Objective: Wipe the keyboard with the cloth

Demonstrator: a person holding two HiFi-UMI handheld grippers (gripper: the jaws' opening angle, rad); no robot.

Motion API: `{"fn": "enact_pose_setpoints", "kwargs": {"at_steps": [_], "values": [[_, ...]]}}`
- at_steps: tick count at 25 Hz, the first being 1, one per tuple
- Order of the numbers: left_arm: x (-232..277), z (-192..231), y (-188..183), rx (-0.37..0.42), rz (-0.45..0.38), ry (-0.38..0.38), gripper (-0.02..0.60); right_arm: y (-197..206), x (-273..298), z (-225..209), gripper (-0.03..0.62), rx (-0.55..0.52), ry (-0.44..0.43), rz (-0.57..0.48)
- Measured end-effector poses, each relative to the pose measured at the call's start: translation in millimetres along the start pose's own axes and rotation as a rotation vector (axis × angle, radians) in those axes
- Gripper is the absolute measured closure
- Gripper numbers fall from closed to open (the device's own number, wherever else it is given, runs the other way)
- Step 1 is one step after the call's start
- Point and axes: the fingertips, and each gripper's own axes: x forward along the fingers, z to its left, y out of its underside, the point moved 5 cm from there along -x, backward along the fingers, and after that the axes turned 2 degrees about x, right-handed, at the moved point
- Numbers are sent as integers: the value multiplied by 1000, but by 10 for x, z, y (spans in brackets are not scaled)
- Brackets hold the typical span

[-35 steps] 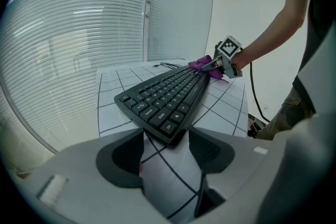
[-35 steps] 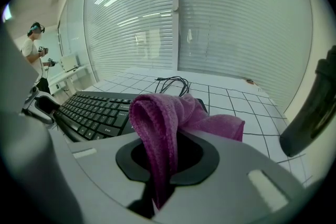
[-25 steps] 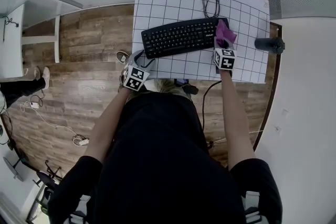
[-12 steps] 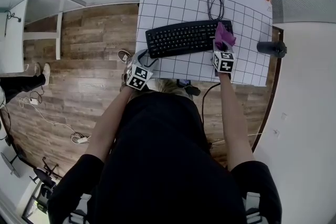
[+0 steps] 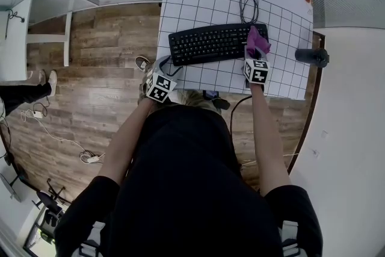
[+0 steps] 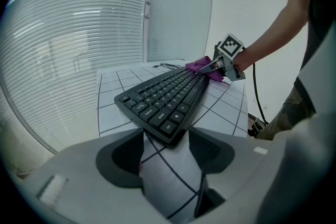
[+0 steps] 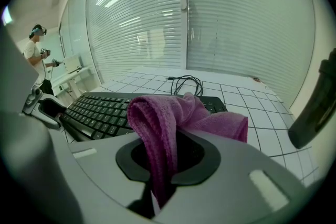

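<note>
The black keyboard (image 5: pixel 210 43) lies on a white gridded mat (image 5: pixel 283 78). My right gripper (image 5: pixel 255 54) is shut on the purple cloth (image 5: pixel 257 40), which rests over the keyboard's right end. In the right gripper view the cloth (image 7: pixel 163 123) bunches up out of the right gripper (image 7: pixel 165 157), with the keyboard (image 7: pixel 100 113) just beyond. My left gripper (image 5: pixel 164 64) is at the keyboard's left front corner. In the left gripper view it (image 6: pixel 165 152) stands open, and the keyboard (image 6: pixel 163 99) corner lies just ahead of the gap.
The keyboard's coiled cable (image 5: pixel 245 6) lies on the mat behind it. A dark cylinder (image 5: pixel 311 56) lies at the table's right edge. Wooden floor (image 5: pixel 108 69) lies to the left of the table. A person (image 7: pixel 38 55) stands far off behind glass.
The head view has shifted a little. Both grippers stay about where they were beside the keyboard, the right one still holding the cloth.
</note>
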Motion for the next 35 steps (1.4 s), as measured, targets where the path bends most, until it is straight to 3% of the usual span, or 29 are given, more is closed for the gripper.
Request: {"fn": "enact_pose_setpoints", "kwargs": {"at_steps": [35], "values": [[2, 2, 1, 0, -6, 8, 333, 21, -17, 438, 536, -49, -75, 5]]}}
